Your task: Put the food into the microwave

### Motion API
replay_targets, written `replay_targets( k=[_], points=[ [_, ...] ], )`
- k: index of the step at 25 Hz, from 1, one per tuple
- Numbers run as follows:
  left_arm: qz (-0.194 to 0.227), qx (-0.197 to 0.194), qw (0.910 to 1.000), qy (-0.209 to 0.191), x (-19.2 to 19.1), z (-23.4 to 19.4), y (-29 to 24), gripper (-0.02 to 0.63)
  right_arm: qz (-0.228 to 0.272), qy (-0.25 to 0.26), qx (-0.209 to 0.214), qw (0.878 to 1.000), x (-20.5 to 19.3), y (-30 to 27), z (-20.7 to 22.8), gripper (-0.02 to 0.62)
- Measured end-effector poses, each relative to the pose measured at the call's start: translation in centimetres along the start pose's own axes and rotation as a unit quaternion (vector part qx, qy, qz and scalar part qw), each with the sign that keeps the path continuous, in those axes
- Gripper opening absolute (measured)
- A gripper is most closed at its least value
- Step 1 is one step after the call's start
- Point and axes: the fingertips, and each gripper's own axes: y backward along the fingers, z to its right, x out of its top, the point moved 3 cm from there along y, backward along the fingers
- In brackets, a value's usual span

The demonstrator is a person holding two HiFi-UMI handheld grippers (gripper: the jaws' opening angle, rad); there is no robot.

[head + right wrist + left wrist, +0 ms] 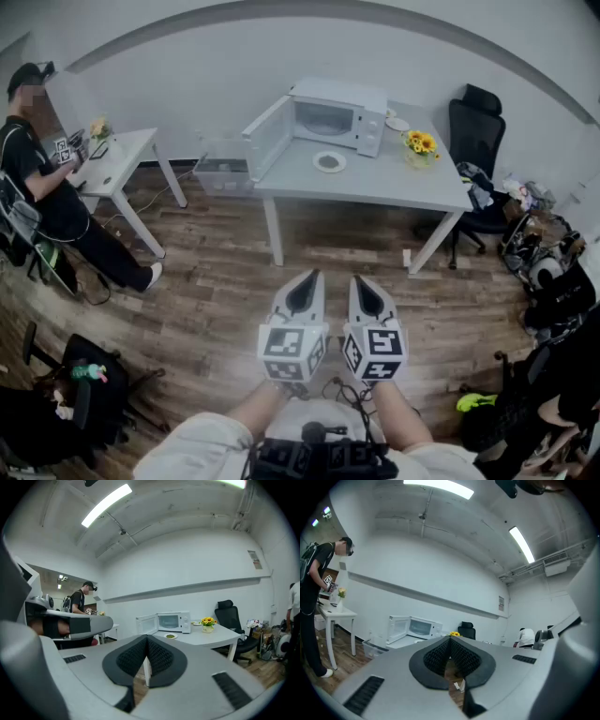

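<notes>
A white microwave [333, 116] stands at the back of a white table [375, 178] with its door swung open to the left. In front of it lies a small white plate [329, 161] with greenish food on it. Both show in the gripper views too: the microwave [173, 621] and the plate [170, 636], and the microwave [415, 627] from the left. My left gripper [312, 275] and right gripper [358, 280] are held side by side over the wooden floor, well short of the table. Both are shut with nothing between the jaws.
A vase of sunflowers [419, 145] and a small dish [397, 124] sit on the table's right part. A black office chair [475, 141] stands right of it. A clear bin [220, 169] lies at the table's left. A person [47, 187] stands by a second white table [117, 159].
</notes>
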Motion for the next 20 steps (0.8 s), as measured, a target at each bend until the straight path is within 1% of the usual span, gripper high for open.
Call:
replay_targets(
  k=[7,12,20],
  points=[
    [-0.004,0.001,1.0,0.002,-0.2,0.2,-0.2,0.009,-0.002,0.0,0.002,1.0,0.0,0.0,0.2,0.015],
    [-0.011,0.001,0.9999,0.003,-0.7,-0.6,-0.4,0.009,0.007,-0.035,-0.004,0.999,-0.2,-0.5,0.3,0.02],
    [-0.03,-0.012,0.9995,0.0,-1.0,-3.3,-1.1,0.009,0.009,-0.03,-0.019,0.999,-0.4,-2.9,-1.1,0.021]
  ],
)
